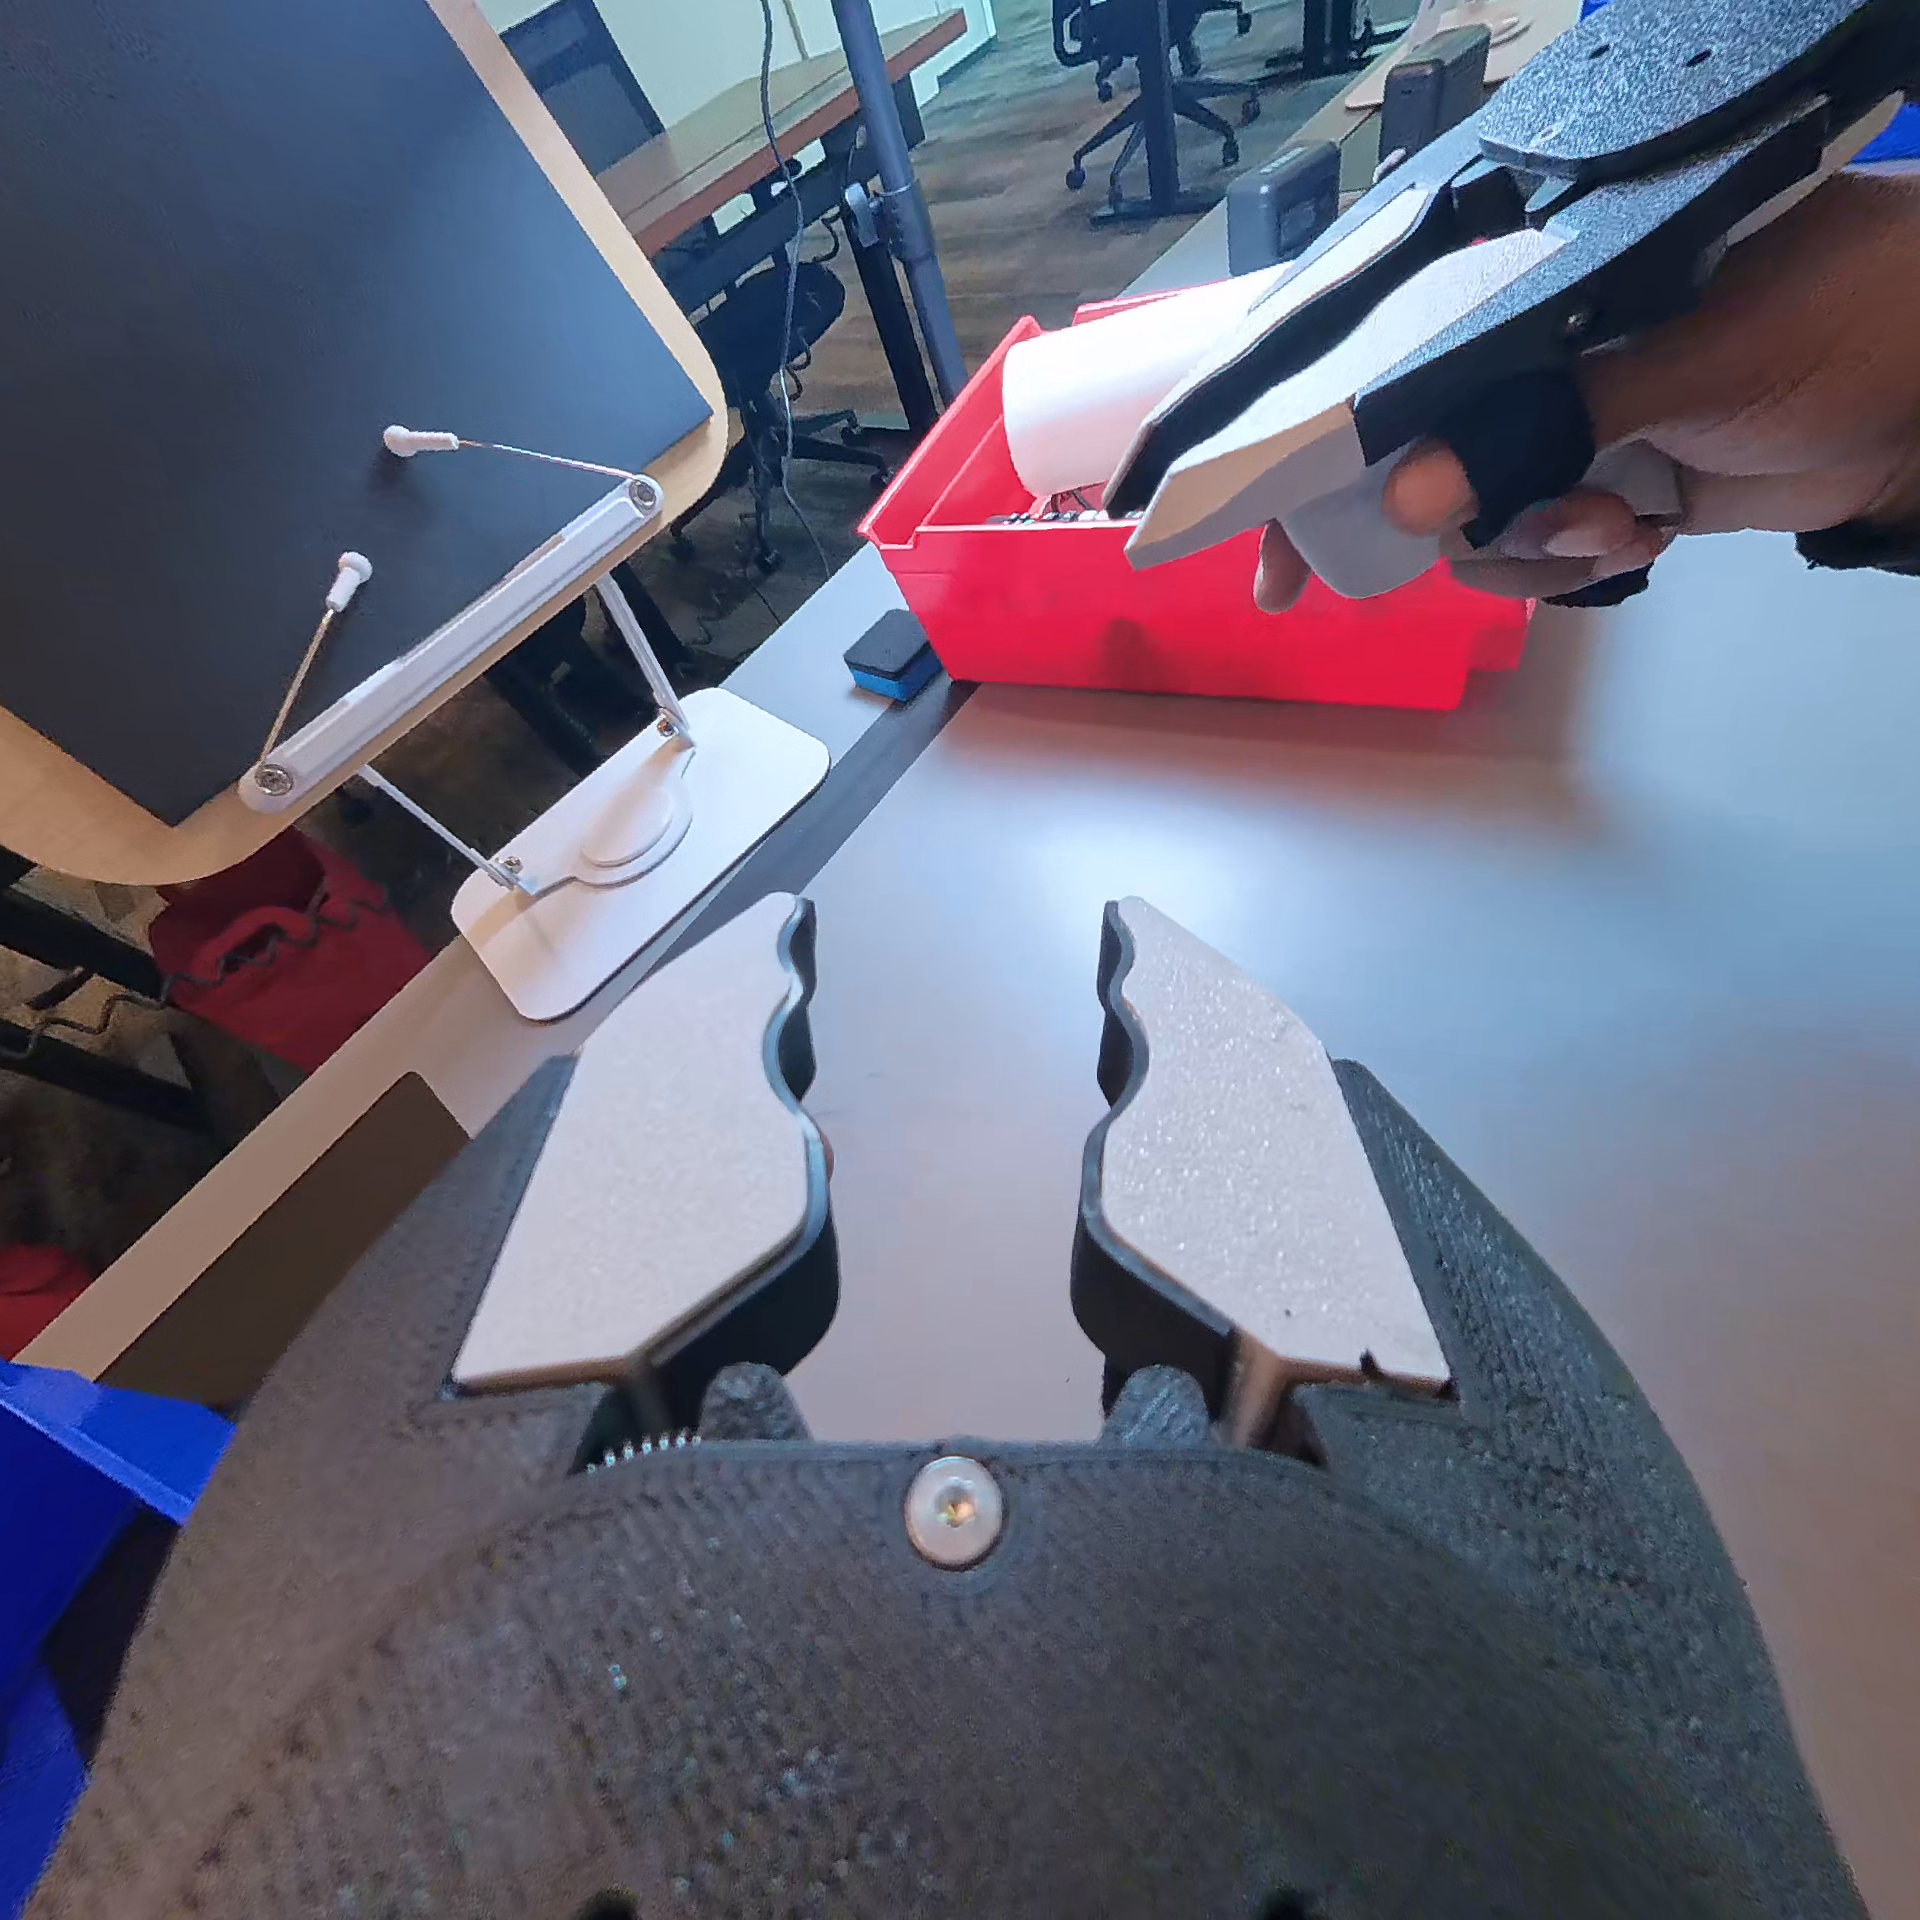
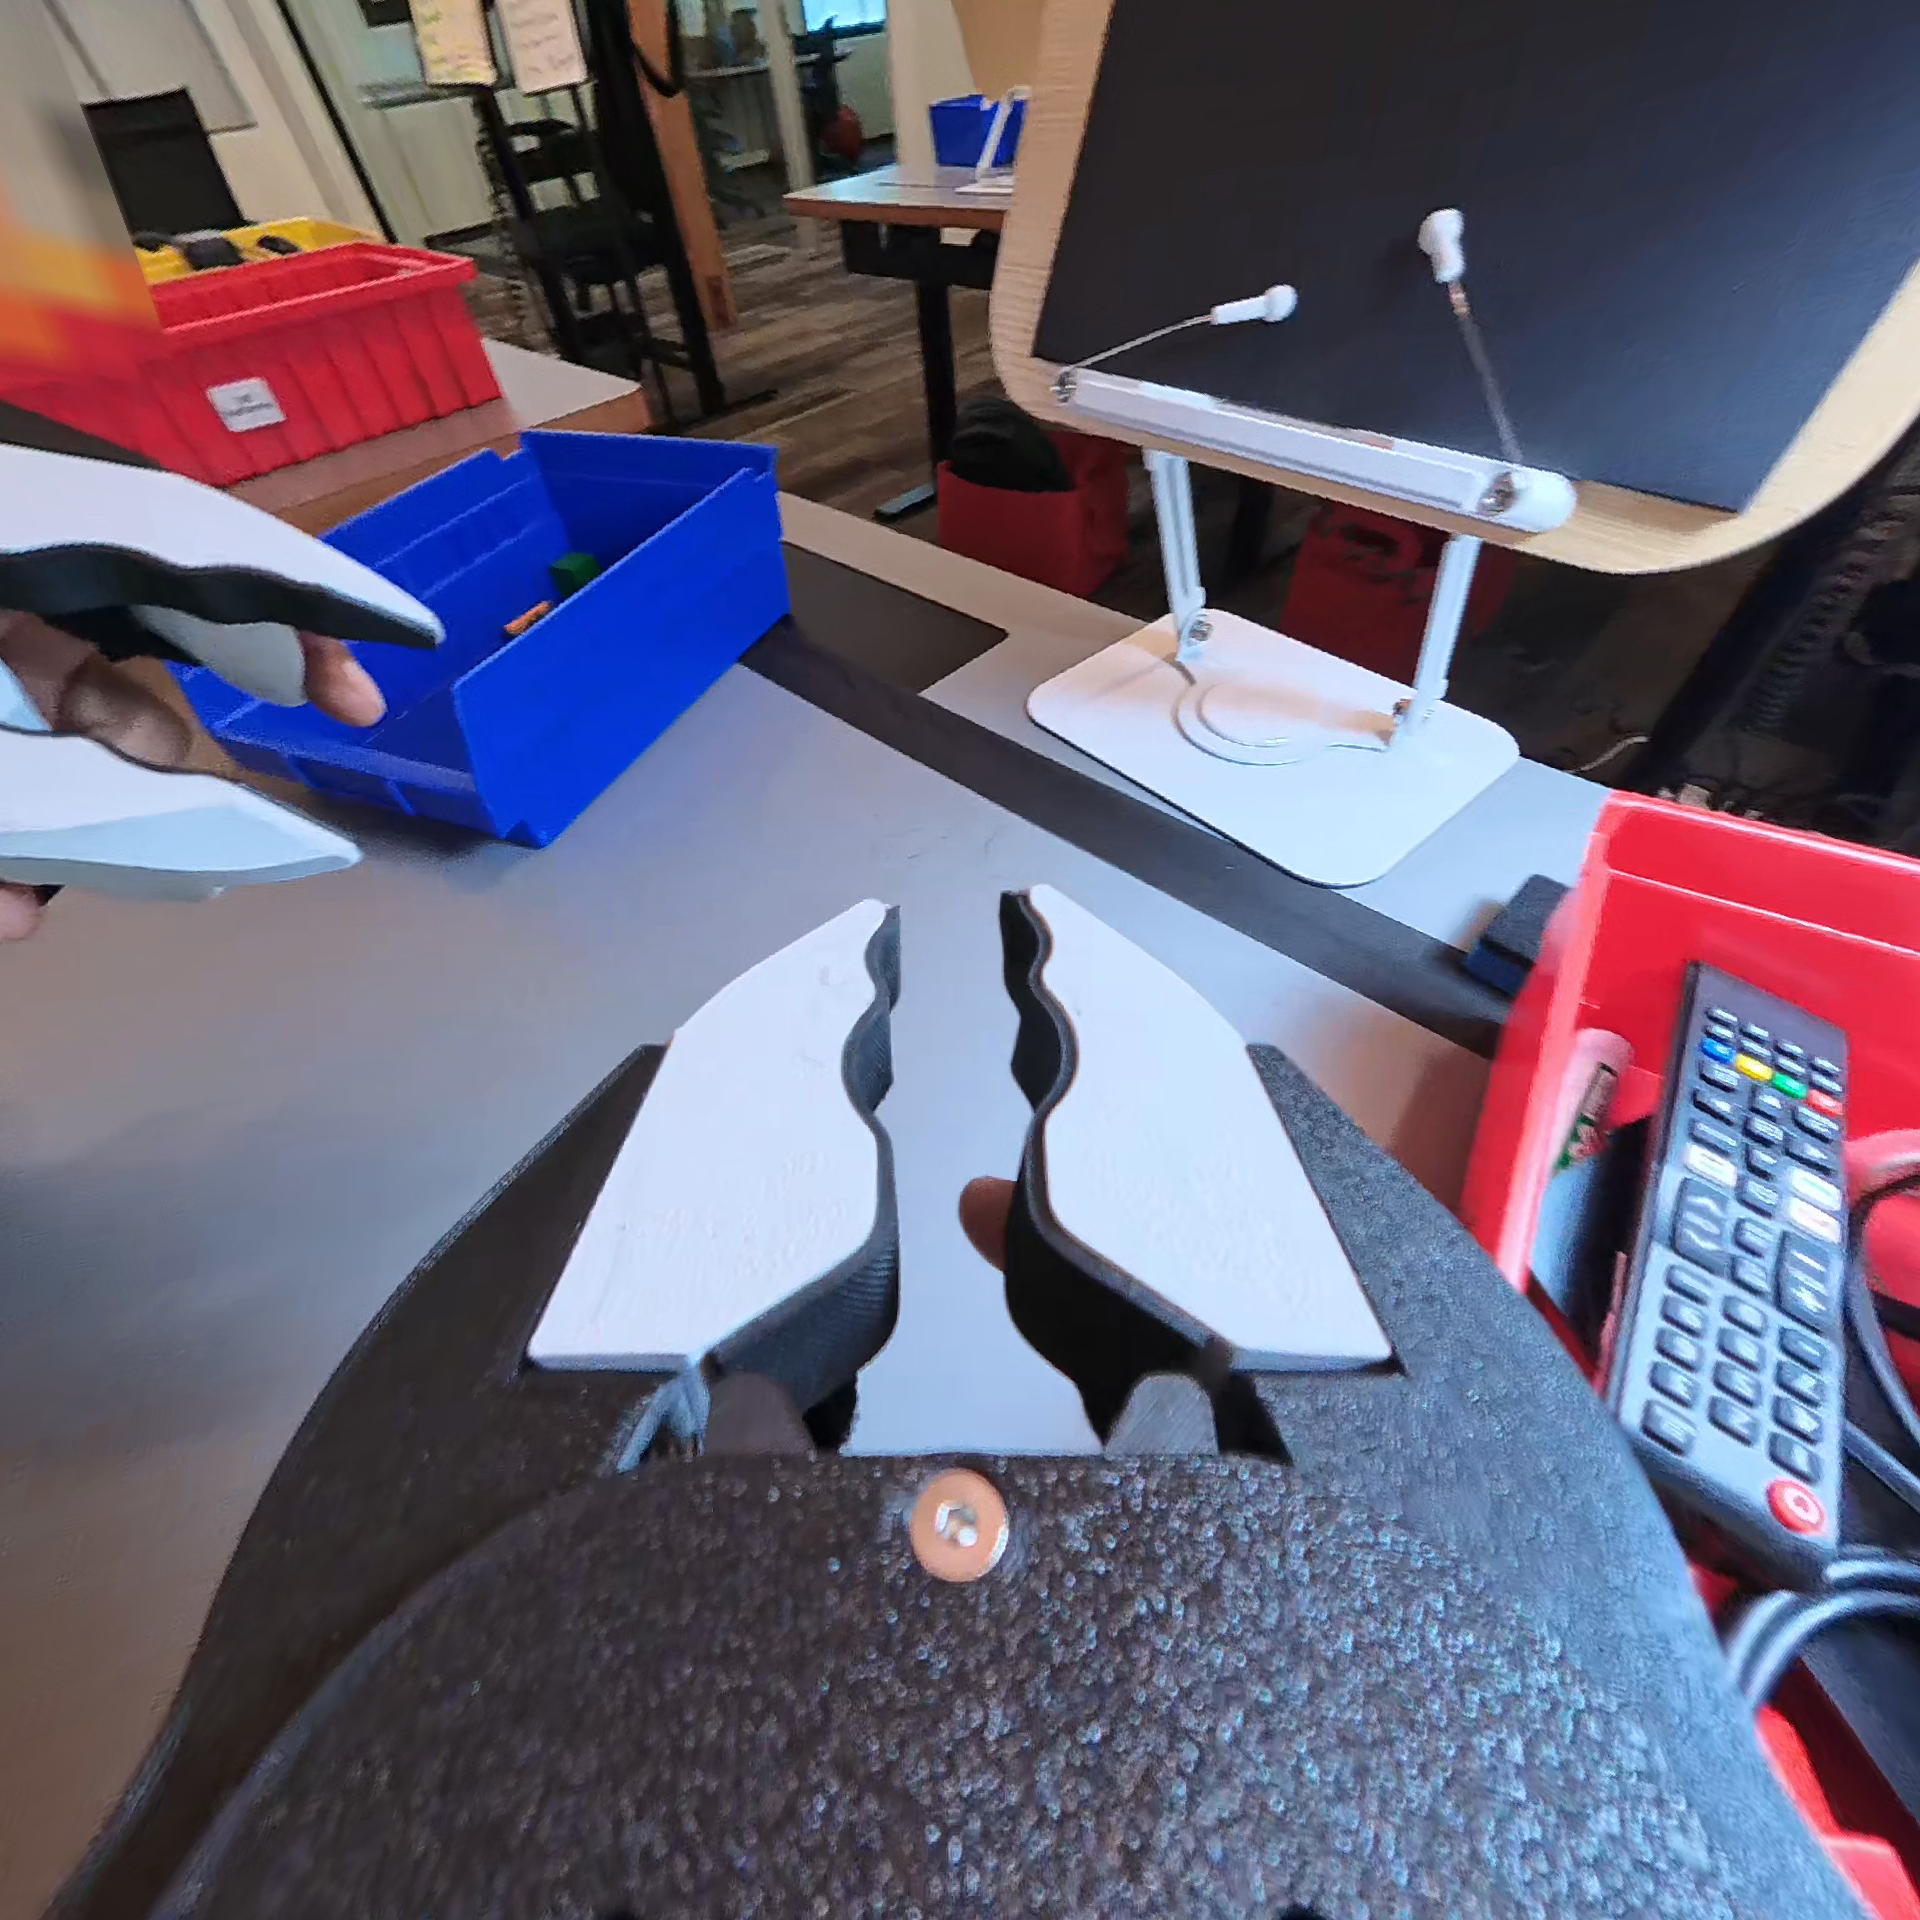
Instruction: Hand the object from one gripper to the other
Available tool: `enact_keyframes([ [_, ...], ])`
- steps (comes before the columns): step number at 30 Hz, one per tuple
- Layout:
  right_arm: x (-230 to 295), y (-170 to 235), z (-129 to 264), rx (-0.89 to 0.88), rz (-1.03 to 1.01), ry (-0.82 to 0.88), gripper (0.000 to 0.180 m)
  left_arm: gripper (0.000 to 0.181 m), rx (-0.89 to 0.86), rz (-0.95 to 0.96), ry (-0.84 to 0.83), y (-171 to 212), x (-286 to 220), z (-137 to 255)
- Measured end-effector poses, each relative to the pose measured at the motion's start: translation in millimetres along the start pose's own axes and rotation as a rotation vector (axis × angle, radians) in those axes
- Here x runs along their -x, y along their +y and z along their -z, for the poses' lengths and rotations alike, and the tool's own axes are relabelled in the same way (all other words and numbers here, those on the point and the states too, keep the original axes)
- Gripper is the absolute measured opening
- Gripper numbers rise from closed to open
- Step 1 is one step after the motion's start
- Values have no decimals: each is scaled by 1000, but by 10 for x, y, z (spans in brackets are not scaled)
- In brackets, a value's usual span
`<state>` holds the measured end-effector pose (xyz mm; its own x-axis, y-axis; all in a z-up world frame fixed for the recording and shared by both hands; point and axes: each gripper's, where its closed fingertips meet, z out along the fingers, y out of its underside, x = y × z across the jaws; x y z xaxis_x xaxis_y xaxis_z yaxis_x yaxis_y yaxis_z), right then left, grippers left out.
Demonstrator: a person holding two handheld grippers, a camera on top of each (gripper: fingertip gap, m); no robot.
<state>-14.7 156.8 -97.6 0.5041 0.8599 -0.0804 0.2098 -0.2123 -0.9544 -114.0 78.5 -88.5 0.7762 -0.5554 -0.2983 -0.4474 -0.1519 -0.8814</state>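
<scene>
The object is in neither claw yet. The likeliest candidate is the remote (image 2: 1735,1278), which lies face up in the red bin (image 2: 1662,862) beside a white roll (image 1: 1101,395) and dark cables. Which item is meant cannot be told for sure.

The right claw (image 2: 951,909) is narrowly parted and empty, hovering at the bin's near-left wall. The remote lies to its right, inside the bin, with its long axis running roughly along the way the claw points. A grasp would probably call for a swing right over the rim and a wider spread across the remote's short side.

The left claw (image 1: 956,935) is spread wide and empty over the bare tabletop (image 2: 520,1039), well apart from the red bin and nearer the blue bin (image 2: 623,665). The right claw is clearly the closer one.

Between the two claws the tabletop offers open room for the handover. The stand base (image 2: 1278,748) sits toward the far edge.
</scene>
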Motion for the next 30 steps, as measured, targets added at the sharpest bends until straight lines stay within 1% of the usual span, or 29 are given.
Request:
enact_keyframes([
  [1, -57, -8, 10, -10, -8, 25, 22, 53, -4, 4, 0, 2, 15, 0],
  [4, -237, -40, 50, -49, -48, 103, 30, 53, -40, 18, -9, -19, 80, 11],
  [7, -354, -16, 11, -72, -66, 185, 48, 55, -114, 78, -12, -33, 193, -4],
  [9, -349, 76, -120, -69, -63, 220, 57, 58, -151, 161, -8, 17, 307, -43],
  [11, -314, 255, -327, -30, -46, 246, 64, 61, -187, 234, -1, 73, 415, -76],
  [15, -374, 566, -768, 70, -41, 277, 70, 64, -210, 305, -11, 183, 610, -95],
  [21, -967, 743, -1246, 191, -166, 407, 81, 64, -216, 347, -62, 333, 903, -30],
  [26, -1291, 790, -1465, 232, -253, 520, 85, 63, -221, 411, -69, 453, 1059, -17],
  [30, -1492, 825, -1523, 262, -263, 595, 85, 63, -223, 429, -66, 488, 1101, -2],
])
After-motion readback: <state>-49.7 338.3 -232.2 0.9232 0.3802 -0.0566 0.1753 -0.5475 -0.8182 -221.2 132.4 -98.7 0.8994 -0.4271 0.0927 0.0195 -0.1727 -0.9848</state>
